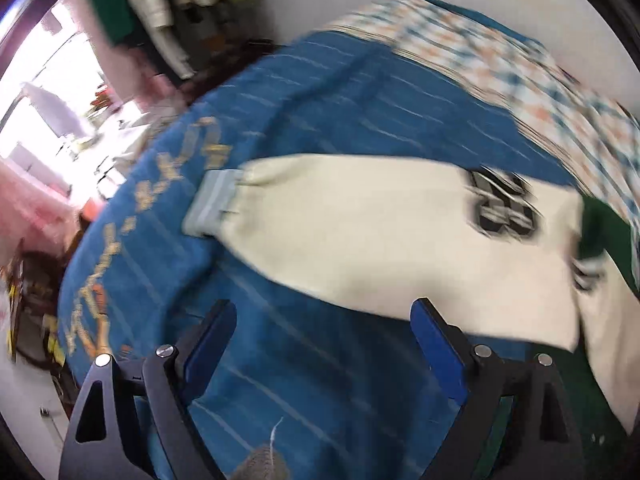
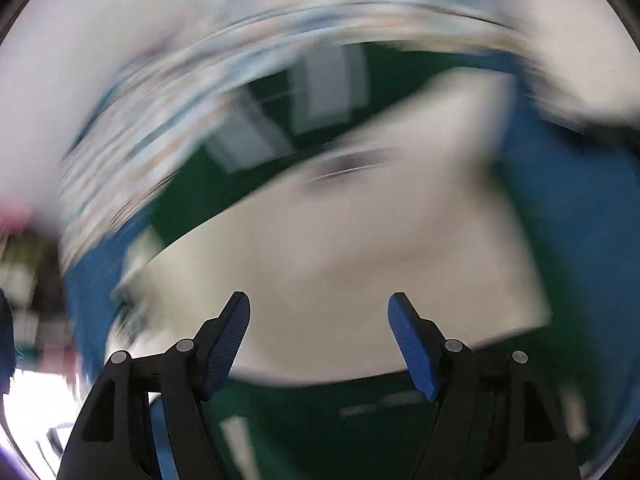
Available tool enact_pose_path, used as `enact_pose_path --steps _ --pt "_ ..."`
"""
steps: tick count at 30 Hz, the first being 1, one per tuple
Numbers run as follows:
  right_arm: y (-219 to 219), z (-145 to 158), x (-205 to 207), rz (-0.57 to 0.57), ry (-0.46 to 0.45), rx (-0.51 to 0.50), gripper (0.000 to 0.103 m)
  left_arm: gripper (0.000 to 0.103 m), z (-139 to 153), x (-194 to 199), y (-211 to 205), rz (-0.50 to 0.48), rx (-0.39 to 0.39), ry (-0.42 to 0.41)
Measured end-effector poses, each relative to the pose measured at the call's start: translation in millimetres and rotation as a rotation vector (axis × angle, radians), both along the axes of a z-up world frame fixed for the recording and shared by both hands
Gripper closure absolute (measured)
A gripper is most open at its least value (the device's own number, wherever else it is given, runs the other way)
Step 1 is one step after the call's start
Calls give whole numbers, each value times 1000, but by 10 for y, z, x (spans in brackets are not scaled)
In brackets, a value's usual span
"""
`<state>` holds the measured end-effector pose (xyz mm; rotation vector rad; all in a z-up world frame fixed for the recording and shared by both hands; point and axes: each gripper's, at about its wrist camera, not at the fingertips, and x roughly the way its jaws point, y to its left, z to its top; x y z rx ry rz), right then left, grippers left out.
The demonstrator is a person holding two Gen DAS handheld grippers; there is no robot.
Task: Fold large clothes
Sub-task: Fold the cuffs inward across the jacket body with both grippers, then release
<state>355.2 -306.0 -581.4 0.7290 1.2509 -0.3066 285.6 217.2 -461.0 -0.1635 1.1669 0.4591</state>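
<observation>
One bed (image 1: 320,92) under a blue blanket (image 1: 304,120) carries one cream-and-green jacket (image 1: 360,240), a cream sleeve stretched toward the blanket's gold-lettered edge. One patterned quilt (image 1: 520,68) lies along the far edge. Two hand-held grippers, left (image 1: 324,320) and right (image 2: 319,312), both spread, pinching nothing, hover over the jacket; nothing lies between.

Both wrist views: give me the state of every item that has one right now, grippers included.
Left gripper: open, nothing between the fingers.
Right gripper: open, nothing gripped.
Cream sleeve: laid out flat across the blue blanket, grey cuff at its end.
Green jacket body: lying under the sleeve; the right view is too blurred to tell how it is folded.
Patterned sheet: spread beyond the blanket.
</observation>
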Motion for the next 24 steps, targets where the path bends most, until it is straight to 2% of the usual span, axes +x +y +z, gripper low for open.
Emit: enact_pose_path --steps 1,2,4,6,7,9,11,13,14,15,17,19,23,24 --pt "-292 -84 -42 -70 10 -2 56 14 -14 52 -151 -27 -8 5" --pt "-553 -185 -28 -121 12 3 76 14 -50 125 -302 -49 -13 13" --pt "-897 -435 163 -159 3 16 82 14 -102 249 -584 -86 -30 22" --pt "-973 -704 535 -75 -15 38 84 14 -137 352 -849 -115 -33 18" --pt "-929 -942 776 2 28 44 84 14 -132 382 -939 -125 -31 16" --pt "-905 -1205 1036 89 80 29 84 14 -160 441 -1104 -137 -22 22" --pt "-918 -1120 1086 124 82 21 82 14 -168 450 -1184 -134 -27 31" --pt "-1025 -855 875 123 36 42 76 14 -166 441 -1223 -123 -35 36" --pt "-1104 -698 677 105 9 12 62 14 -169 425 -1226 -120 -37 40" --pt "-1167 -607 520 88 5 -15 41 14 -176 408 -1230 -116 -35 45" --pt "-1282 -549 233 47 -4 -19 29 14 -198 354 -1246 -110 -31 56" --pt "-1333 -687 79 44 12 58 29 14 -220 307 -1273 -107 -22 63" --pt "-1159 -1215 232 123 135 140 30 14 -244 254 -1299 -104 7 72" --pt "-1105 -1245 284 141 135 84 43 14 -246 249 -1290 -99 11 73"
